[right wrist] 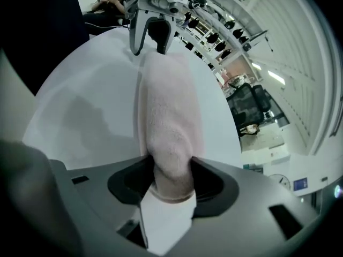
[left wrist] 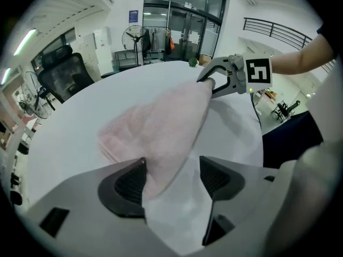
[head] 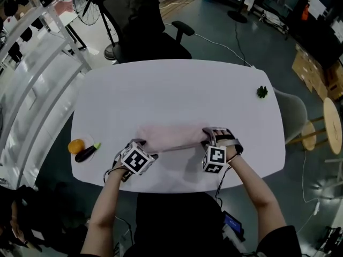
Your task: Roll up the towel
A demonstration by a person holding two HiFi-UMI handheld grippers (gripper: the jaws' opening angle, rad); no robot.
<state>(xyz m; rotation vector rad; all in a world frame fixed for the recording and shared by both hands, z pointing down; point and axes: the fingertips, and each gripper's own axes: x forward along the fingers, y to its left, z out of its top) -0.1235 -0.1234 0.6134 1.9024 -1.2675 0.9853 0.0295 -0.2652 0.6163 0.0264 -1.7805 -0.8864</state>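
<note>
The white table [head: 177, 79] bears a pink towel [head: 169, 137] — plus orange [head: 75, 146], eggplant [head: 87, 153], small green thing [head: 262, 92].

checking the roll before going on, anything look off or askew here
The towel looks uneven: the right gripper pinches one end tight, but the left gripper is open, with the looser, wider end lying against just one pad.
</note>
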